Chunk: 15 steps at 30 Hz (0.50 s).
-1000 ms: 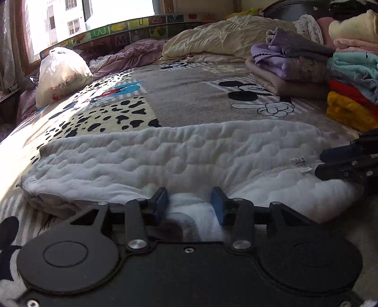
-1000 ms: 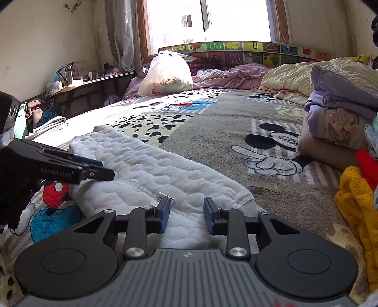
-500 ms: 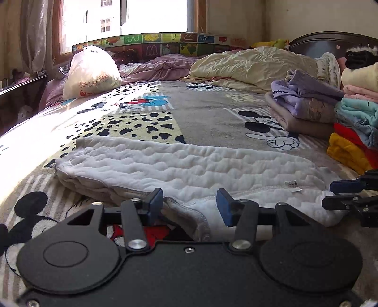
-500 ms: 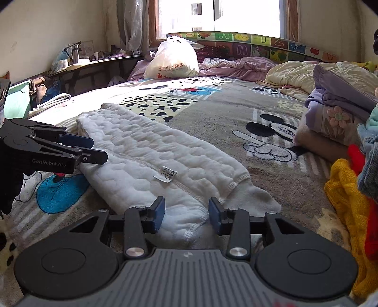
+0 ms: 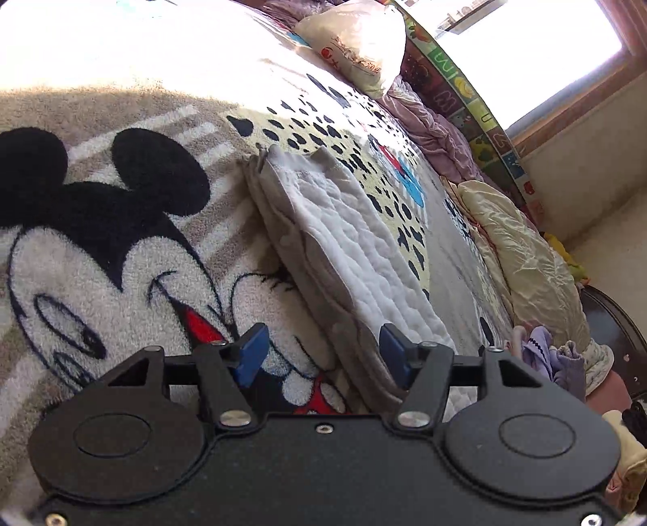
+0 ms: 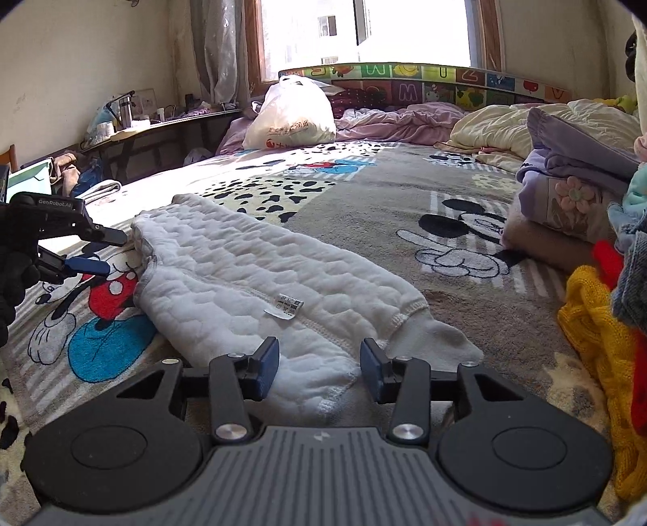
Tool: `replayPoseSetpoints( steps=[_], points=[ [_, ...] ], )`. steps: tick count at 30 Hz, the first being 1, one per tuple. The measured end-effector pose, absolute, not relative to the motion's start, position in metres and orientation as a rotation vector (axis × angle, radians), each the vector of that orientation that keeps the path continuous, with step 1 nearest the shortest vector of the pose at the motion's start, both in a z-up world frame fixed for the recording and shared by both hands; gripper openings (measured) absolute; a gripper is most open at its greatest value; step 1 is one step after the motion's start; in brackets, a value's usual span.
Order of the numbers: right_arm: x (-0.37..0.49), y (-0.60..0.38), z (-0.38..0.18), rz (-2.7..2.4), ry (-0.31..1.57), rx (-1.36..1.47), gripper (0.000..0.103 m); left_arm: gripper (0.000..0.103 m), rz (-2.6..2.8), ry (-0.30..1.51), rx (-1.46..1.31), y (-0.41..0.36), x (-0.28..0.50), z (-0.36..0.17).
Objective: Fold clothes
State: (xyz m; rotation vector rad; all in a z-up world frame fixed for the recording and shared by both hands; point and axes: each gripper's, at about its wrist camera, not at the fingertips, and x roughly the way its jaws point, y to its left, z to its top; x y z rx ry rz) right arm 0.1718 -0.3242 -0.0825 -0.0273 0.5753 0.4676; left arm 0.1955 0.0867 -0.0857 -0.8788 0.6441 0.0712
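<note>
Left gripper (image 6: 107,253) and right gripper (image 6: 319,366), jaws spread wide, are flanking opposite ends of the folded white garment (image 6: 250,271) lying on the blanket (image 6: 364,210).

Window (image 6: 364,36) daylight overexposes bedding; fisheye edges curve.

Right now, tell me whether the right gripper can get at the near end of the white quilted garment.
Probably yes. The right gripper is open, its jaws either side of the white quilted garment where its near end lies flat on the blanket, and nothing lies between them.
</note>
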Motion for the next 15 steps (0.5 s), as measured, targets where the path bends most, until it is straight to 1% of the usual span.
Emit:
replayPoseSetpoints(
  steps=[6,12,14,15],
  points=[
    [0.177,-0.325,-0.089,0.465,0.595,-0.017,0.051,0.06,0.093,0.591,-1.064,0.119,0.227,-0.096],
    [0.185,-0.332,-0.094,0.476,0.601,0.012,0.056,0.06,0.123,0.56,-1.134,0.131,0.253,-0.099],
    [0.189,-0.335,-0.096,0.478,0.599,0.023,0.056,0.044,0.14,0.567,-1.124,0.132,0.256,-0.099],
    [0.192,-0.337,-0.098,0.48,0.599,0.031,0.056,0.02,0.152,0.583,-1.099,0.132,0.255,-0.099]
  ],
)
